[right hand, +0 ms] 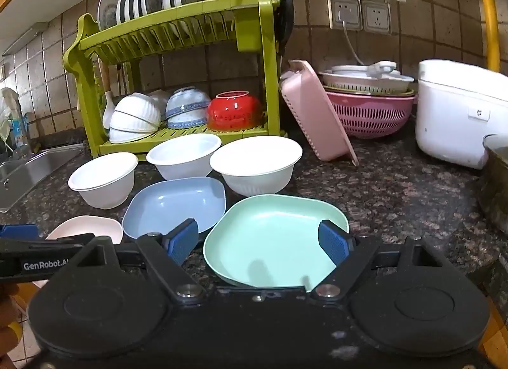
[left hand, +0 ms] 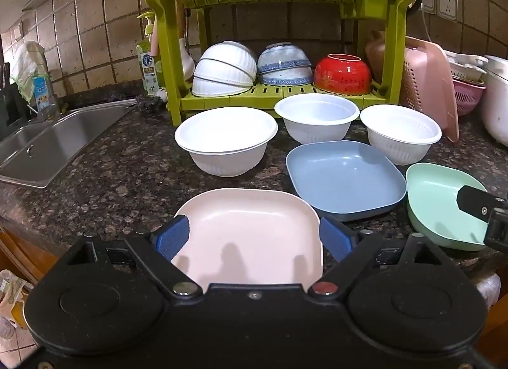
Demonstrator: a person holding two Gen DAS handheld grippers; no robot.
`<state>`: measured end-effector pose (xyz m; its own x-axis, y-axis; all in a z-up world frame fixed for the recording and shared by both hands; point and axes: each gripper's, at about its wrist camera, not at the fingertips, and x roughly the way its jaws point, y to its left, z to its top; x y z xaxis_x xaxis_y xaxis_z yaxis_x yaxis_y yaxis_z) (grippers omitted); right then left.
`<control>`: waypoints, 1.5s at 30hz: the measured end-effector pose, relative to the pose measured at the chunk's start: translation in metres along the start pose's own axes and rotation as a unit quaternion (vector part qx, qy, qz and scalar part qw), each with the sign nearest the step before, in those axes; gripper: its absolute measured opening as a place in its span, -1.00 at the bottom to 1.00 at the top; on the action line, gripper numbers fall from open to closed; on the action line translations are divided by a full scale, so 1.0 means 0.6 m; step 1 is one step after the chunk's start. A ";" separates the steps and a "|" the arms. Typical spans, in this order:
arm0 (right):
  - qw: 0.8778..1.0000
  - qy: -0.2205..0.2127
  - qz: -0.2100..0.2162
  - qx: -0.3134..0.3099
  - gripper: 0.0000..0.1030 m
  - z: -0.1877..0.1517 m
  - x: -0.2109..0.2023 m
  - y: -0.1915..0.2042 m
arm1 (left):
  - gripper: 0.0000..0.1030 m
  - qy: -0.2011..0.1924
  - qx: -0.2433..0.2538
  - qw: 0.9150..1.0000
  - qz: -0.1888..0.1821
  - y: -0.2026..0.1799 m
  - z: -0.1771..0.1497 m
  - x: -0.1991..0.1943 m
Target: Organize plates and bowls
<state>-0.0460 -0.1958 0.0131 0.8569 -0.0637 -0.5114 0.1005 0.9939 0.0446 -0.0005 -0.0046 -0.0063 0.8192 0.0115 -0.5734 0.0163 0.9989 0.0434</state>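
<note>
Plates and bowls sit loose on a dark speckled granite counter (left hand: 104, 178) as I hold both tools at its near edge. My left gripper (left hand: 254, 238) stands wide open, empty, its blue pads flanking the near part of the pink plate (left hand: 250, 226) without visibly touching it. My right gripper (right hand: 258, 242) is just as wide and empty, one pad over the mint plate (right hand: 273, 235), the other out over bare counter beside it.

As I judge it, stacking has not begun: each square plate lies flat and single. To grip well I should bring one pad over the near rim and one under or outside it, close on the rim's edge rather than the slick floor, and lift level so the plate does not swing. The blue plate (left hand: 343, 175) lies between the other two, just behind, and looks the natural base for a stack.

Beyond it stand three white bowls (right hand: 254, 159) upright in a loose row; the left one appears to be two nested.

Behind them rises a green two-tier dish rack (right hand: 177, 35), upturned white, blue-patterned and red bowls on its lower shelf, plates on edge above. A steel sink (left hand: 47, 146) lies to the left; a pink basket (right hand: 317, 115) leans against the rack's right side, with a pink colander (right hand: 371, 115) and a white rice cooker (right hand: 454, 111) beyond, under tiled wall and sockets.
</note>
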 end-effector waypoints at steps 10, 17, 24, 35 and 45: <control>0.999 0.020 -0.004 -0.039 0.69 -0.001 0.010 0.015 | 0.73 0.018 -0.010 1.000 -0.004 0.005 0.003 0.007; 0.999 0.022 -0.003 -0.039 0.69 -0.002 0.009 0.010 | 0.73 0.024 -0.010 1.000 0.000 0.003 0.002 0.012; 0.999 0.025 -0.005 -0.036 0.69 -0.003 0.012 0.007 | 0.73 0.026 -0.003 1.000 -0.003 -0.003 0.001 0.013; 0.999 0.028 -0.005 -0.041 0.69 -0.004 0.014 0.010 | 0.73 0.029 -0.004 1.000 -0.003 -0.003 0.001 0.014; 0.999 0.031 -0.008 -0.041 0.69 -0.005 0.018 0.009 | 0.73 0.032 -0.002 0.999 -0.004 -0.004 0.002 0.016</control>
<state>-0.0375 -0.1908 0.0054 0.8228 -0.0762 -0.5632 0.0696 0.9970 -0.0332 0.0078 -0.0068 -0.0110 0.7801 0.0068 -0.6256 0.0194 0.9992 0.0350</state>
